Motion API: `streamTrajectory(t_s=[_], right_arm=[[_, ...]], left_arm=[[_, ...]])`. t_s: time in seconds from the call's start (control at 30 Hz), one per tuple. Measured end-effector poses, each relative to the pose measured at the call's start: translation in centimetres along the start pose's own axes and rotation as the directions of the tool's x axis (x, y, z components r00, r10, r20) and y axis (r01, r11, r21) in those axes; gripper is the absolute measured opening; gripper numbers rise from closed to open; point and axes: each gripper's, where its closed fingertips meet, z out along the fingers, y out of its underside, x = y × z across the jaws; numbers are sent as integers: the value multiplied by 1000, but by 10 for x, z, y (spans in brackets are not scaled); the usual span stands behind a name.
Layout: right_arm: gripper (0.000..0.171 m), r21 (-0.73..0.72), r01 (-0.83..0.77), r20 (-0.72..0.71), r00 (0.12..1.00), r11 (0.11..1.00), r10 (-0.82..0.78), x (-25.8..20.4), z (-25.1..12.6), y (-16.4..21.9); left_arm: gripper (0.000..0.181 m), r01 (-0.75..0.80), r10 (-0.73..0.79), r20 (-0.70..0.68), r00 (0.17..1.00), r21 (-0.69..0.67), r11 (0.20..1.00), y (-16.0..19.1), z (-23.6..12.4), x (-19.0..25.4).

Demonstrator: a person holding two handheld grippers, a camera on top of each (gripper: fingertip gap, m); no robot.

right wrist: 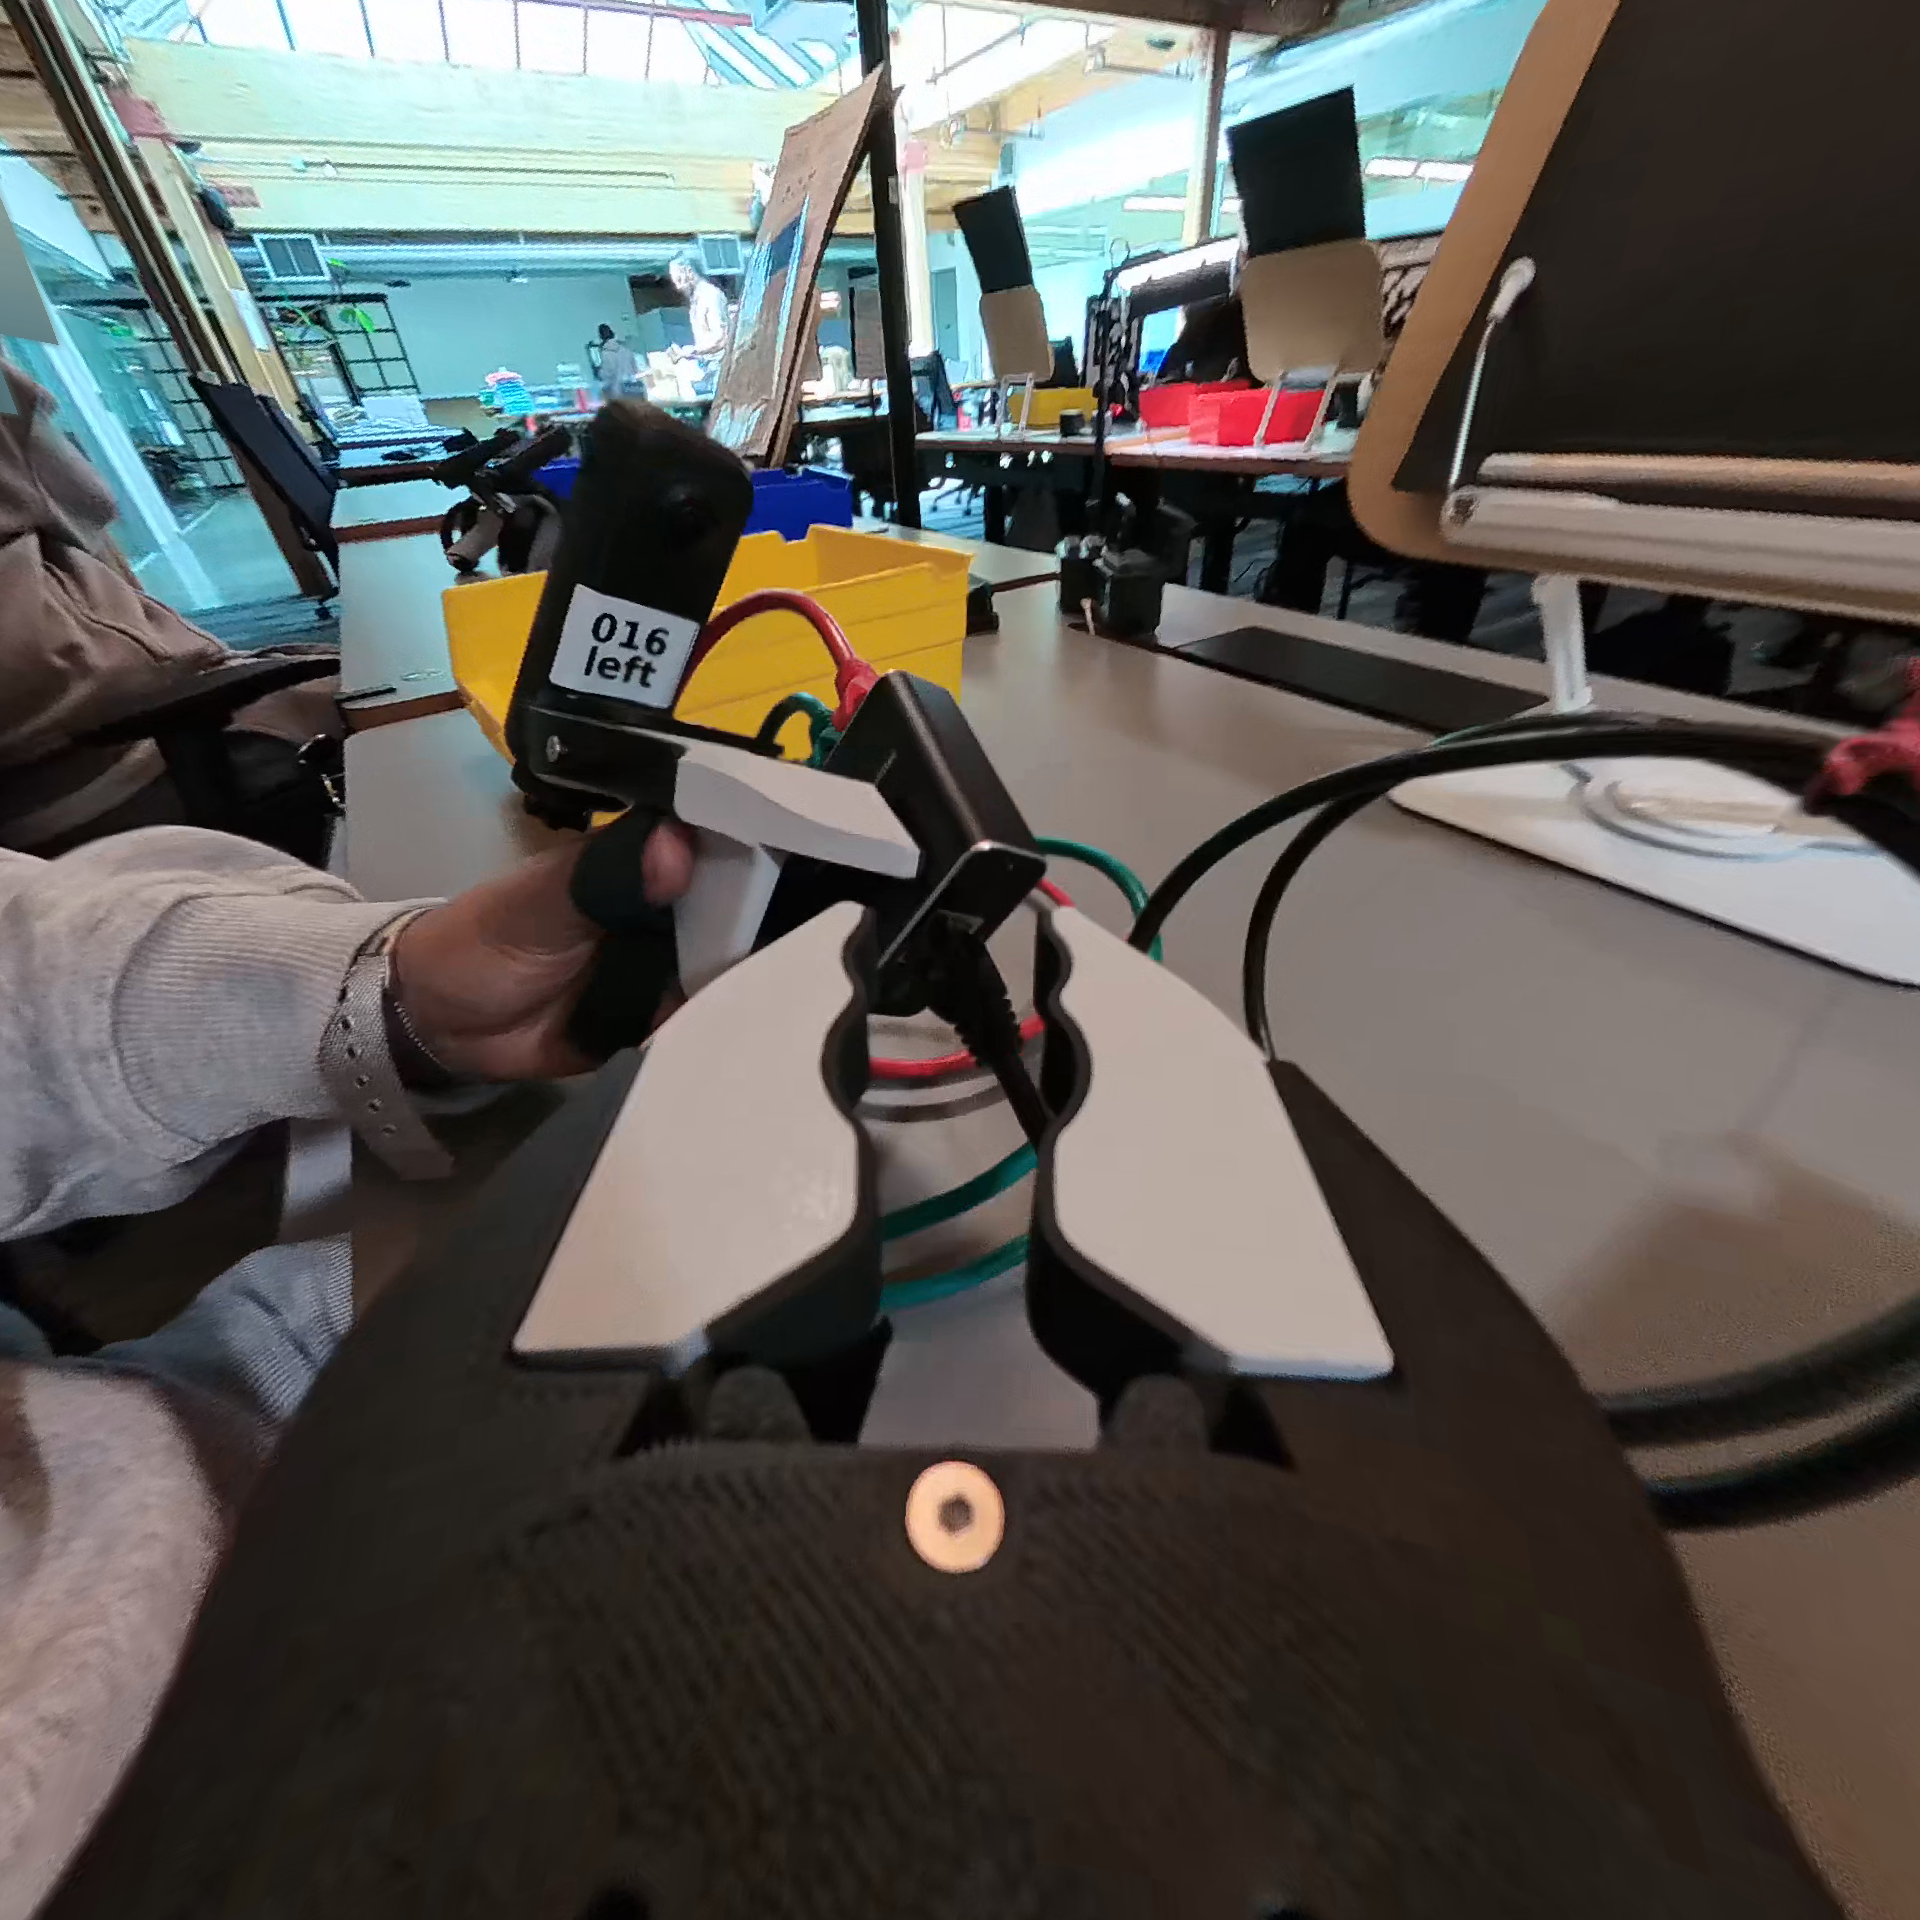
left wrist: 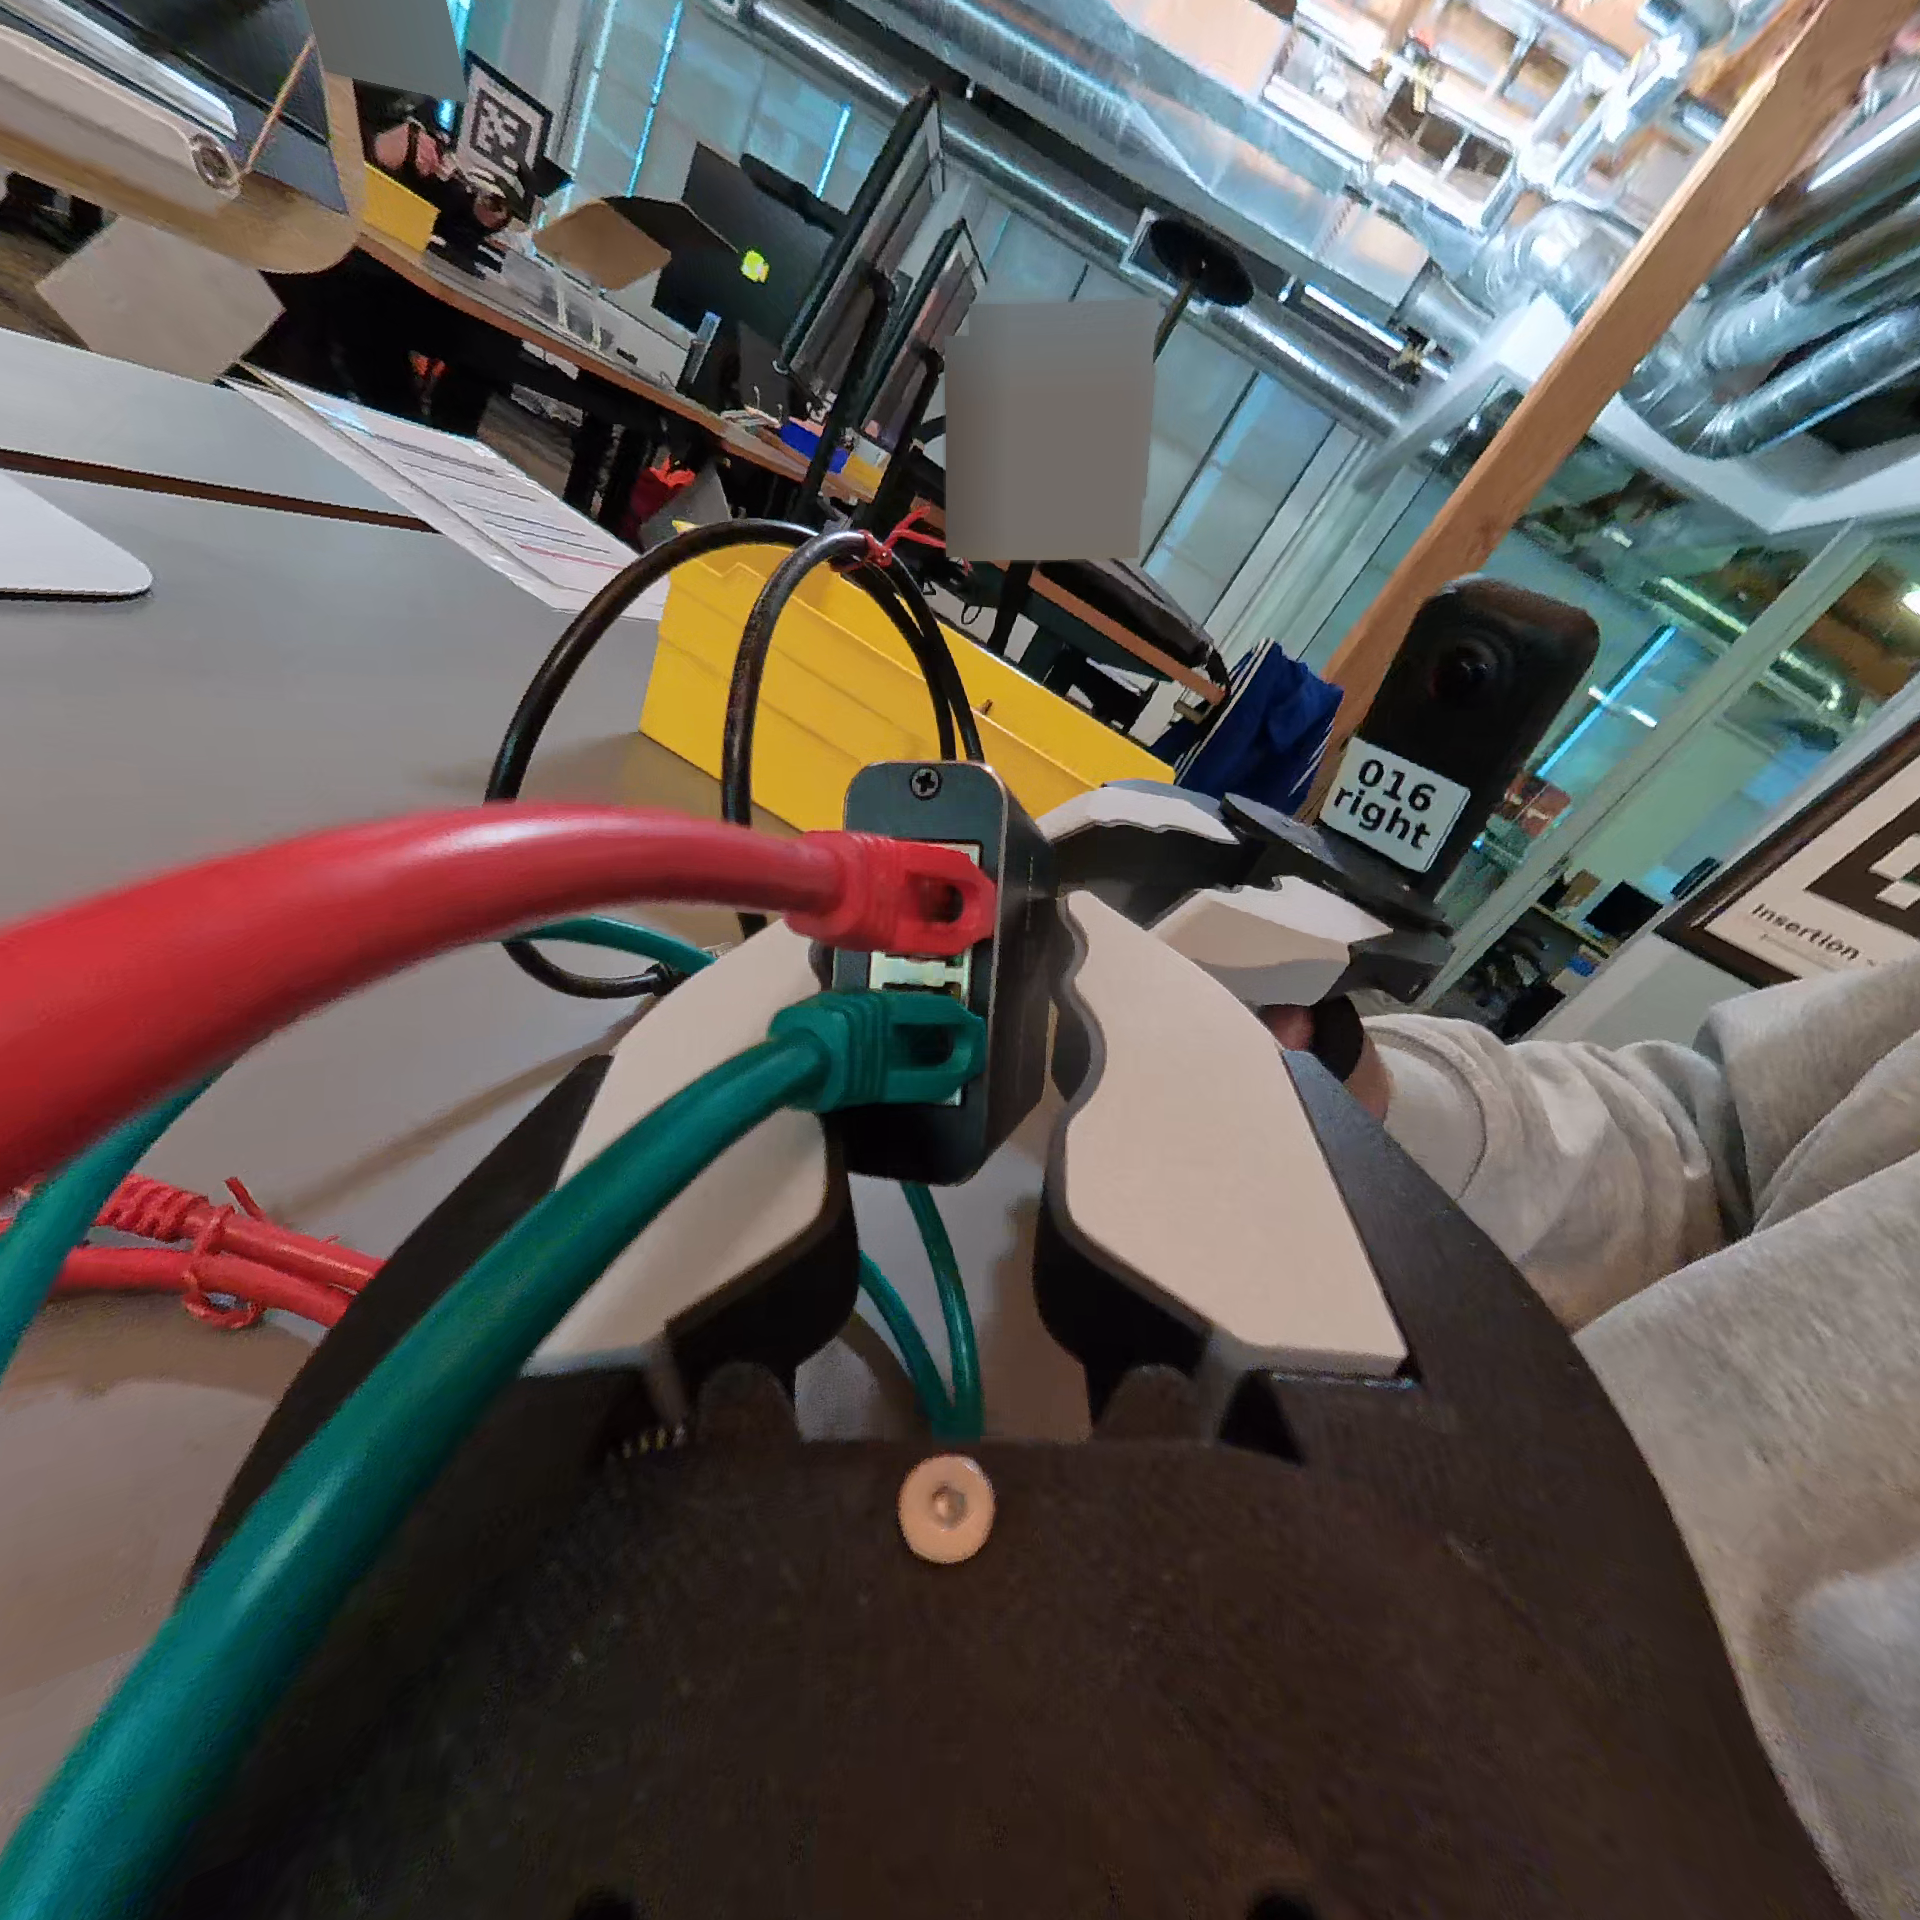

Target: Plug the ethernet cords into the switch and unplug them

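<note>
My left gripper [left wrist: 930,925] is shut on the small black switch [left wrist: 1013,997] and holds it above the grey table. A red ethernet cord [left wrist: 416,883] is plugged into the switch's top port. A green ethernet cord [left wrist: 623,1143] is plugged into a lower port, with a free port between them. A black power cord [left wrist: 748,665] loops from the switch's back. My right gripper [right wrist: 951,935] is open, its fingers on either side of the switch's back end [right wrist: 977,873], where the black cord [right wrist: 1299,821] leaves. It also shows in the left wrist view [left wrist: 1112,873].
A yellow bin [left wrist: 831,686] stands on the table behind the switch. Tied slack of the red cord [left wrist: 208,1247] lies at the left. A white monitor base [right wrist: 1662,831] and a screen are at the right. A printed sheet [left wrist: 468,488] lies farther back.
</note>
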Motion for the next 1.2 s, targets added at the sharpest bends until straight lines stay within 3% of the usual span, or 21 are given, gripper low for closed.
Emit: streamTrajectory(t_s=[0.37,1.2], right_arm=[[23,-53,-199,64,977,979,202,6,2,13],[21,-177,-177,117,973,968,199,1,5,32]], left_arm=[[34,-40,41,10,999,-50,998,7,3,1],[32,-57,58,14,998,-89,994,13,4,-1]])
